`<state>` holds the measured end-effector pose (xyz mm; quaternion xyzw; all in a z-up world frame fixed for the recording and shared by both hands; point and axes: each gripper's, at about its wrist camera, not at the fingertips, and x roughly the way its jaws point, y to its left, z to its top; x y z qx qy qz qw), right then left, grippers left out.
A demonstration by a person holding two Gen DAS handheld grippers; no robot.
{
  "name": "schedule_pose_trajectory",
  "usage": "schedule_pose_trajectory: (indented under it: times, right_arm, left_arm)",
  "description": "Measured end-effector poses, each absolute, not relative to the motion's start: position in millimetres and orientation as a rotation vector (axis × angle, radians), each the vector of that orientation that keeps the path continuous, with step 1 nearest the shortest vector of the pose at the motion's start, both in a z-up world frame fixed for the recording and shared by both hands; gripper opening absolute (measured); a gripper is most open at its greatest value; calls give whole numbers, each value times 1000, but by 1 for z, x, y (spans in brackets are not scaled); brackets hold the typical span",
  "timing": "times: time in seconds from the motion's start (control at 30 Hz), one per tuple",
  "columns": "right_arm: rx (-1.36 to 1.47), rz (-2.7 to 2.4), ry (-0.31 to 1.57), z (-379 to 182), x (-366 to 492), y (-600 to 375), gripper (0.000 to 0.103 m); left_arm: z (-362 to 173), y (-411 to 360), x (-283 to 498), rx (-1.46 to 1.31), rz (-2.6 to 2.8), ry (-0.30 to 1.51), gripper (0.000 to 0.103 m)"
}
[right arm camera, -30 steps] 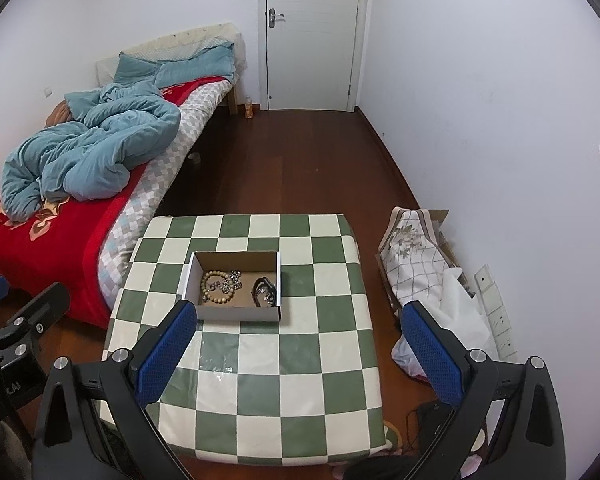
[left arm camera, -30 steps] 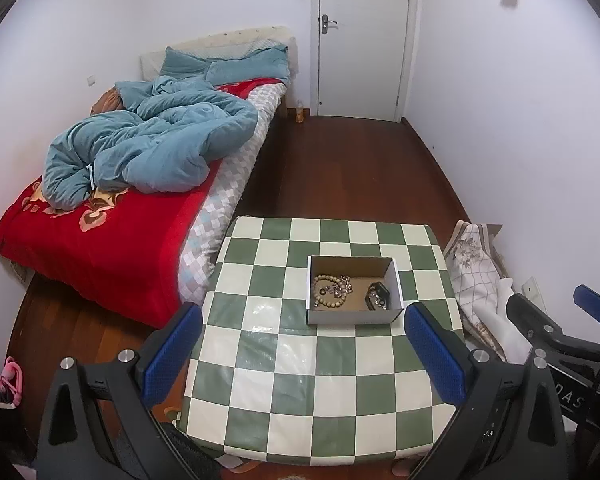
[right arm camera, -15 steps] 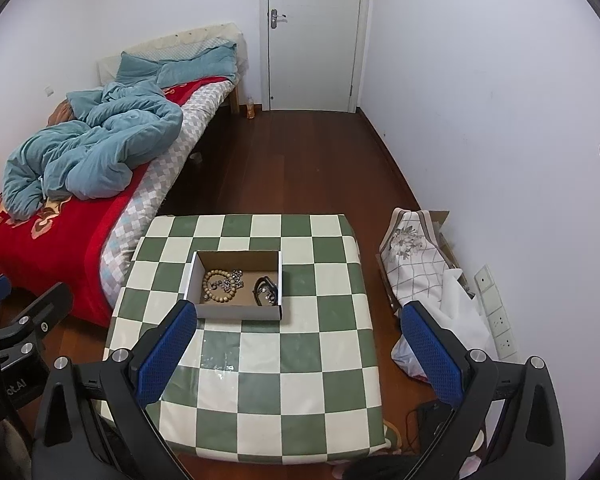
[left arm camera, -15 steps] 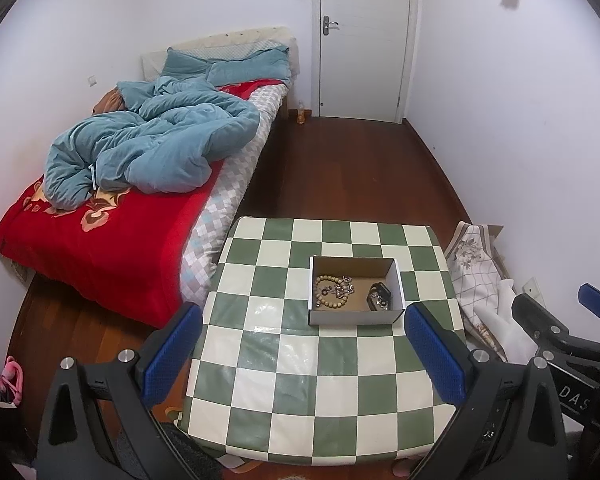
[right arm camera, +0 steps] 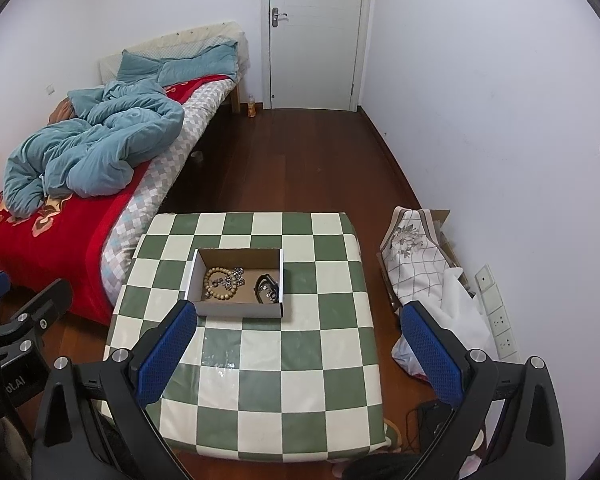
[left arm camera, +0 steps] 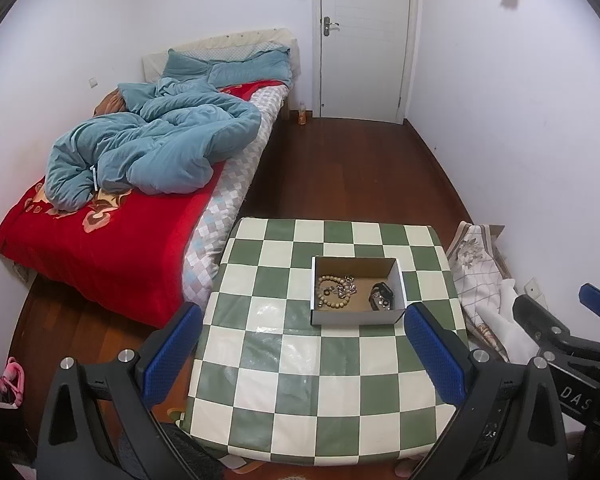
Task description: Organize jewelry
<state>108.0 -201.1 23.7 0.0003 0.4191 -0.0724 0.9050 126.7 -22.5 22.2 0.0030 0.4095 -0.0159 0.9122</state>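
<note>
A small open cardboard box (left arm camera: 356, 316) (right arm camera: 240, 310) sits on the green-and-white checkered table (left arm camera: 300, 392) (right arm camera: 268, 380). Inside lie a wooden bead bracelet (left arm camera: 332, 292) (right arm camera: 219, 283), a silver chain piece (left arm camera: 346, 286) (right arm camera: 236, 276) and a dark bracelet (left arm camera: 381, 295) (right arm camera: 267, 288). My left gripper (left arm camera: 304, 350) is open and empty, held high above the table's near side. My right gripper (right arm camera: 300, 350) is also open and empty, high above the table, right of the box.
A bed (left arm camera: 112, 232) with a red cover and blue duvet (left arm camera: 152, 148) stands left of the table. A folded cloth and white bags (right arm camera: 416, 264) lie by the right wall. A white door (left arm camera: 364, 36) is at the far end, with a bottle (left arm camera: 301, 117) beside it.
Both views have shifted very slightly; the box sits a little lower and further right in each. Both grippers stay open and empty.
</note>
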Motion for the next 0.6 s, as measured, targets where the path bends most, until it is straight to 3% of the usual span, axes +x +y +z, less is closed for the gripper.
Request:
schedule_pose_trajectory:
  times: [0.6]
  right_arm:
    - [-1,-151,865,24,108,-201,103]
  left_arm:
    - [23,-20,124,31,-19,829,103]
